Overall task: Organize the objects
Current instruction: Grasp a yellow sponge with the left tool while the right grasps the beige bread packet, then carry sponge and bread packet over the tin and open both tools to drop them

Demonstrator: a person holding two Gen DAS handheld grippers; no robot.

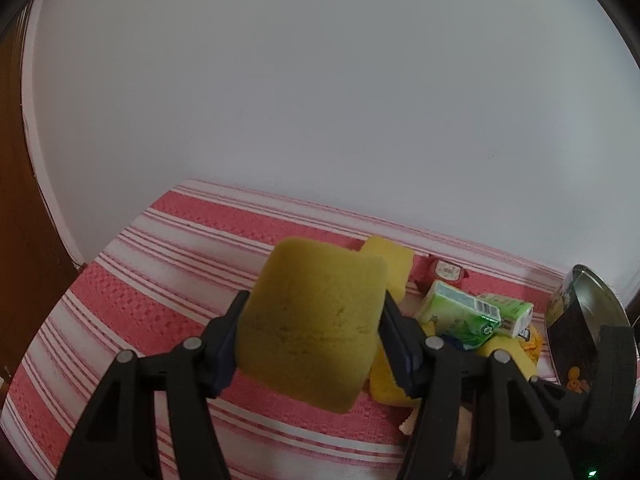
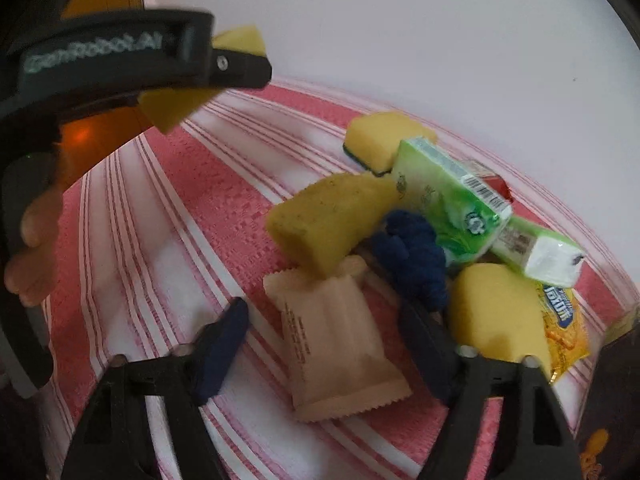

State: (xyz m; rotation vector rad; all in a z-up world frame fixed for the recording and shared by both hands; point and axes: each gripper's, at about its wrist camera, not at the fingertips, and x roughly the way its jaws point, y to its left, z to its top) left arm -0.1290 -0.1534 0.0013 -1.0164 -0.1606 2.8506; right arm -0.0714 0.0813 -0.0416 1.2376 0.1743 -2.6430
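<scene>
My left gripper (image 1: 312,332) is shut on a yellow sponge (image 1: 312,320) and holds it above the red and white striped cloth (image 1: 160,280). The left gripper with its sponge (image 2: 168,108) also shows in the right wrist view at upper left. My right gripper (image 2: 328,344) is open, its jaws on either side of a beige snack packet (image 2: 340,352) lying on the cloth (image 2: 160,208). Beyond it is a pile: yellow sponges (image 2: 328,224), a dark blue cloth lump (image 2: 412,256), two green tissue packs (image 2: 448,196) and a yellow snack bag (image 2: 564,328).
A dark round tin (image 1: 584,328) stands at the right edge. A small red sauce packet (image 1: 446,270) lies by the white wall (image 1: 320,100). A wooden door (image 1: 20,200) is at far left. The pile also shows in the left wrist view (image 1: 472,312).
</scene>
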